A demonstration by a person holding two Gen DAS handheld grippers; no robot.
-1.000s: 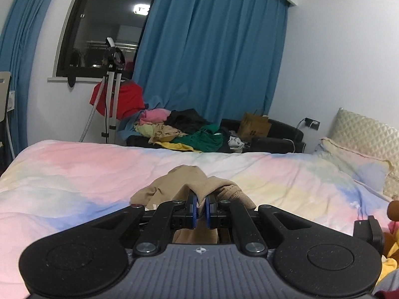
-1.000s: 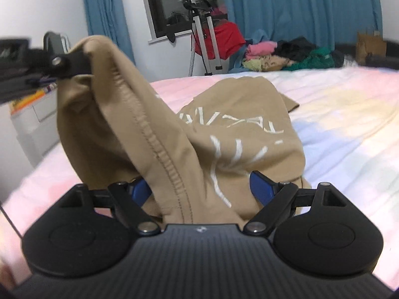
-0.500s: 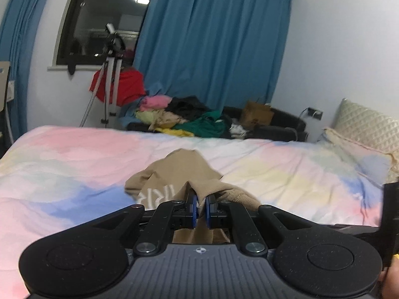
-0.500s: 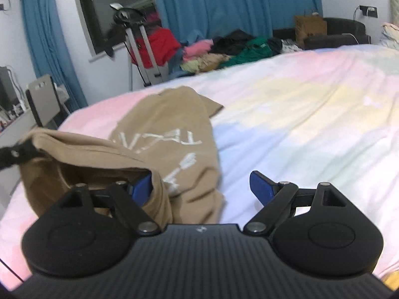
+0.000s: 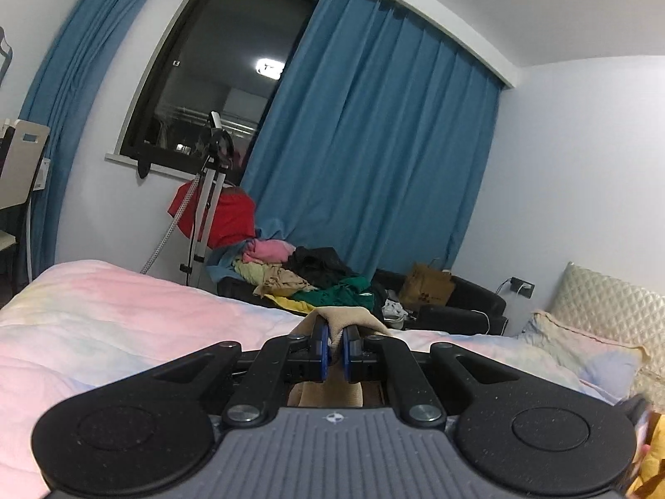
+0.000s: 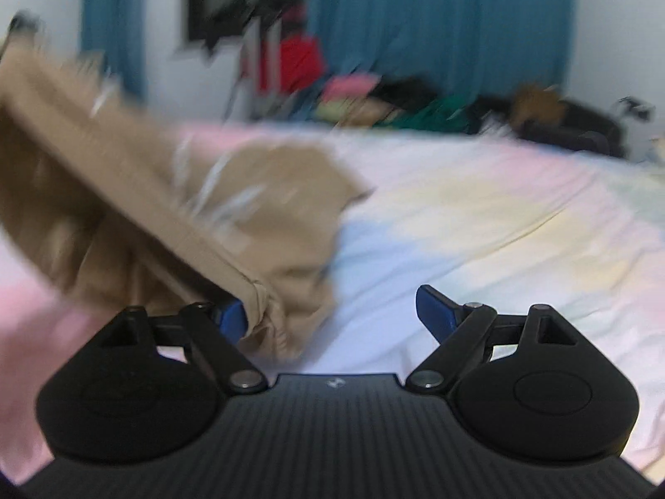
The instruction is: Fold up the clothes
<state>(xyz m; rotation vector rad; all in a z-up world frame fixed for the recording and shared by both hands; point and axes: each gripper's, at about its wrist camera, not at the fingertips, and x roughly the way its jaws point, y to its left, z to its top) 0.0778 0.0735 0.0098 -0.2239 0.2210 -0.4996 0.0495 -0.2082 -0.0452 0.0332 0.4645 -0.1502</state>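
A tan garment with white lettering (image 6: 266, 191) lies partly on the pastel bed (image 6: 478, 216) and is pulled up toward the upper left of the right wrist view, which is blurred. My left gripper (image 5: 336, 347) is shut on a fold of that tan cloth (image 5: 345, 318), which bulges over its blue pads and hangs beneath them. My right gripper (image 6: 332, 316) stands open; the garment's bunched hem rests against its left blue finger (image 6: 230, 318), and bare sheet shows between the fingers.
Beyond the bed a dark sofa (image 5: 457, 303) holds a heap of coloured clothes (image 5: 316, 278) and a brown paper bag (image 5: 430, 287). A tripod (image 5: 205, 208) with a red garment stands under the dark window. Pillows (image 5: 582, 357) lie at the right.
The left gripper has risen and tilted up, lifting the tan cloth with it. The right gripper has swung away, so the garment now sits at its left instead of filling its jaws.
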